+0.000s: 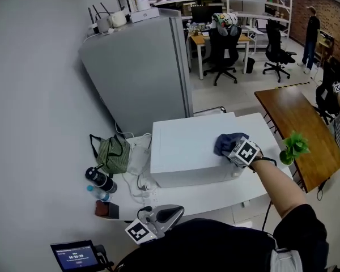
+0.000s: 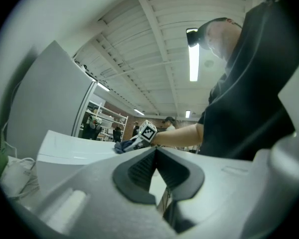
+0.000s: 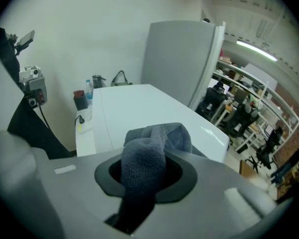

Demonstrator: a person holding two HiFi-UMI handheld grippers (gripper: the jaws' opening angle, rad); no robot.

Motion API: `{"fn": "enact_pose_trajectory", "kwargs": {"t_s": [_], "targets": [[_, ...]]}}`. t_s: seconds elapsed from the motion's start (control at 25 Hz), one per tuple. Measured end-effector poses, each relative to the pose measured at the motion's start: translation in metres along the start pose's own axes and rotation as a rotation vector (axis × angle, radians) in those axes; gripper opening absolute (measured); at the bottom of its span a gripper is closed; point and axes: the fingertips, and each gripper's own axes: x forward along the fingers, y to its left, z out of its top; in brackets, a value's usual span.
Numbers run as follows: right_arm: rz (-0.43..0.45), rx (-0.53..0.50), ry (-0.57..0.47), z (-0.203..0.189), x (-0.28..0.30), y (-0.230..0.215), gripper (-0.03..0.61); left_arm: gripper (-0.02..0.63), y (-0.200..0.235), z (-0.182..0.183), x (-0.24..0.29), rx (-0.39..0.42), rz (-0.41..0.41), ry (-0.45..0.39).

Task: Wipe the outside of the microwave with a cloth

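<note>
The white microwave (image 1: 184,152) stands on a white table (image 1: 215,197) in the head view. A dark blue cloth (image 1: 226,142) lies bunched on its top near the right edge. My right gripper (image 1: 233,152) is shut on that cloth and presses it onto the top. In the right gripper view the cloth (image 3: 154,146) fills the jaws of the right gripper (image 3: 147,171), with the microwave top (image 3: 134,108) stretching ahead. My left gripper (image 1: 161,215) is held low by the table's front edge, away from the microwave. In its own view the left gripper (image 2: 156,151) is shut, with nothing in it.
A tall grey fridge (image 1: 141,72) stands behind the microwave. Left of the microwave are a green bag (image 1: 113,154), white cables (image 1: 139,180), a dark bottle (image 1: 101,180) and a red box (image 1: 106,209). A small plant (image 1: 293,147) and a wooden table (image 1: 300,129) are at the right.
</note>
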Motion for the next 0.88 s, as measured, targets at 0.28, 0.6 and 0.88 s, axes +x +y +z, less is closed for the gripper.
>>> {"fn": "enact_pose_trajectory", "kwargs": {"t_s": [0.28,0.6,0.88], "targets": [[-0.101,0.106,0.037,-0.072,-0.048,-0.064,0.078,0.003,-0.016,-0.009,0.038,-0.008,-0.037,0.017],[0.125,-0.143,-0.205,0.114,0.01,0.088,0.078,0.003,0.006,0.005,-0.033,0.004,0.063,-0.042],[0.252,-0.377,-0.146,0.215,0.109,0.229,0.078,0.003,0.024,0.015,-0.108,0.002,0.145,-0.058]]}}
